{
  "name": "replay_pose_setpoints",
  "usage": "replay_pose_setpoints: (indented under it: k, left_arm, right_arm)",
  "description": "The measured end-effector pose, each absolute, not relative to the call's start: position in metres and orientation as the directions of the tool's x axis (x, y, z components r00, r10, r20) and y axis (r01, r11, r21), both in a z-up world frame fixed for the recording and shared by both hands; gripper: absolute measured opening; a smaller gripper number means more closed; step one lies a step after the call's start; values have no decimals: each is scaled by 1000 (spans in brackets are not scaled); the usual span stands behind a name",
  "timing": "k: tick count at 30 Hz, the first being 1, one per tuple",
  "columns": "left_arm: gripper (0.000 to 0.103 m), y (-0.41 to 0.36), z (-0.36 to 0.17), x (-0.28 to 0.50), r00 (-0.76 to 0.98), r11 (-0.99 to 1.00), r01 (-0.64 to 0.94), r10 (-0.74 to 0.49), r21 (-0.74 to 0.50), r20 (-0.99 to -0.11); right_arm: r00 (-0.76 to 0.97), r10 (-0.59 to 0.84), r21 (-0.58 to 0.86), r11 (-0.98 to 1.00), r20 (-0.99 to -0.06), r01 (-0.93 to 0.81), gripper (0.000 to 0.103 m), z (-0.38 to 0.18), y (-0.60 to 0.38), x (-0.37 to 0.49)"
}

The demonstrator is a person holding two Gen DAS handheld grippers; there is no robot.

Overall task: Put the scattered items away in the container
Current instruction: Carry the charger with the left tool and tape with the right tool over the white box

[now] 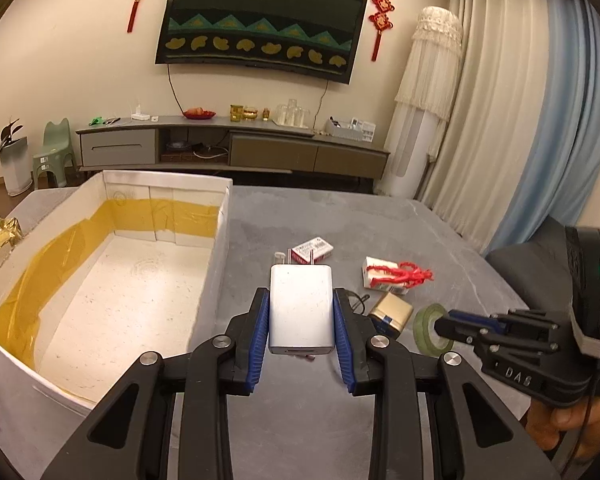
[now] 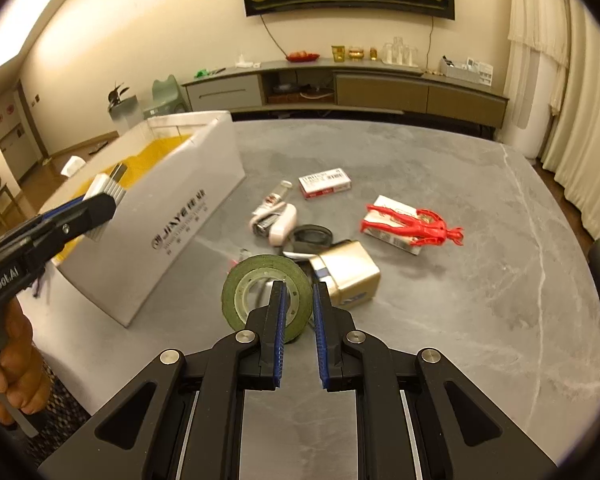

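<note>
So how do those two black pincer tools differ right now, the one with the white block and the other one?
The left gripper is clamped on a white rectangular charger block, held up beside the white cardboard box; the right gripper holds nothing. Its fingers are parted around the rim of the green tape roll lying on the grey table. Both have black fingers with blue ribbed pads.
</note>
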State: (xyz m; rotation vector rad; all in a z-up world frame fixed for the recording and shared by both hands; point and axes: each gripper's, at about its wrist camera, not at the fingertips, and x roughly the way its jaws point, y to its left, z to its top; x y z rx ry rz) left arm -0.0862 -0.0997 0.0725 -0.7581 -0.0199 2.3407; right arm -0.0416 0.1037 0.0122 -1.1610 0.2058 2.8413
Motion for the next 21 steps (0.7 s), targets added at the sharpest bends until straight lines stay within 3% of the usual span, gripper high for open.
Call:
replay_pose_setpoints:
  k: [21]
  left_arm:
    - [32,-181,105,-107,-656,-776,-530,631,-341,-415]
  right_arm:
    - [-765,-45,90,-996,-643,-17,14,59,-4,-47]
